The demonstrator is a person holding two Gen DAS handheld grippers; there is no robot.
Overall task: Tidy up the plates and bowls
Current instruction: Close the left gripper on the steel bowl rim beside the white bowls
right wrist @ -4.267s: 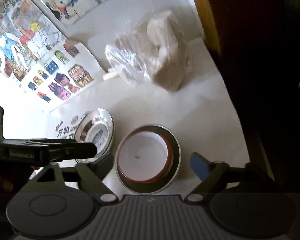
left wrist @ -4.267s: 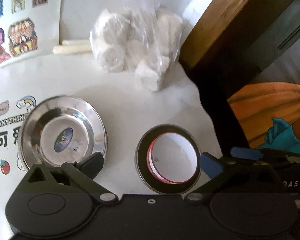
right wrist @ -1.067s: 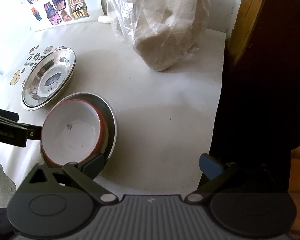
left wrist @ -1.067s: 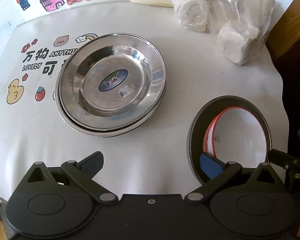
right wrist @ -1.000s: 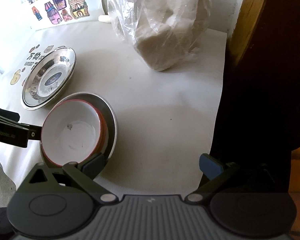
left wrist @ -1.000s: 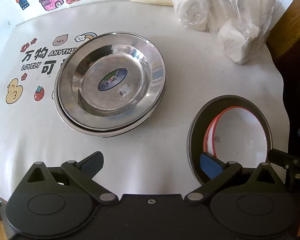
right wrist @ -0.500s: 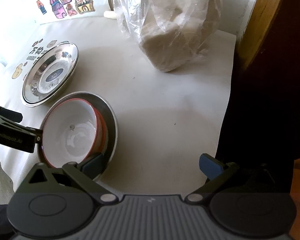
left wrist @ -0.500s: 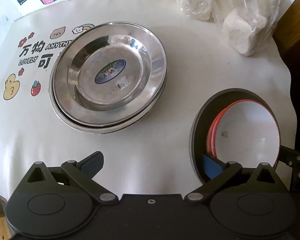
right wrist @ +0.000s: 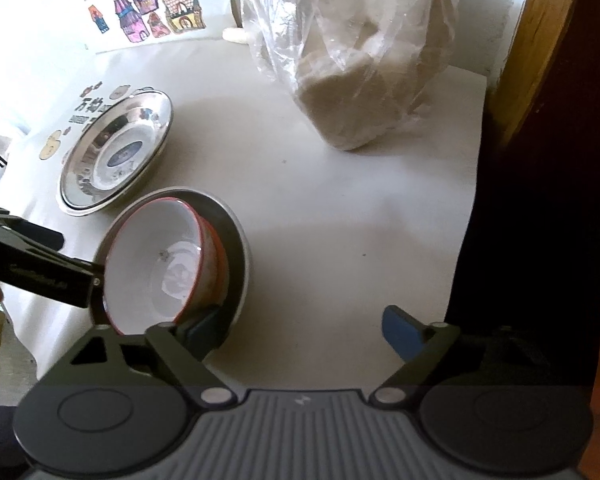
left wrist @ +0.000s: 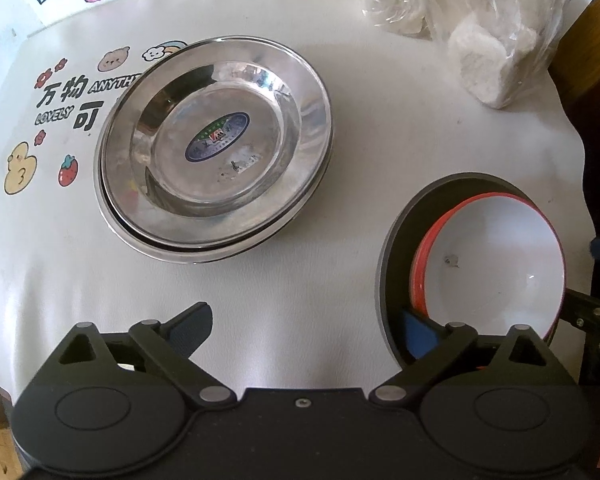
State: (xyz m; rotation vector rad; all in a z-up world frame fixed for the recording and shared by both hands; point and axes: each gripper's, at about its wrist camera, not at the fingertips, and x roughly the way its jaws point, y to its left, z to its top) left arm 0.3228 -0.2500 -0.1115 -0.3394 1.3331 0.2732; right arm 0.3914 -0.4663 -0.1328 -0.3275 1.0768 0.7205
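Item one, far left: stacked steel plates, nested on the white surface over the printed cartoon lettering; since a second ago they sit slightly lower in my left view and are otherwise undisturbed. Item two, my left gripper: jaws spread wide and just been closing a little; its left finger is over bare surface, its right finger down inside the dark plate, at or near the red rim of the bowl, contact uncertain. Item three, white bowl with red rim: a second ago it lay flat in the dark plate; now it is tipped up, its outer wall showing in my right view. I judge a lift or reseat of the bowl has begun. Item four, my right gripper: jaws spread and just been closing; left finger touches or nearly touches the bowl's near edge, right finger over bare surface, nothing pinched. Item five, far right: bag of white rolls, untouched.
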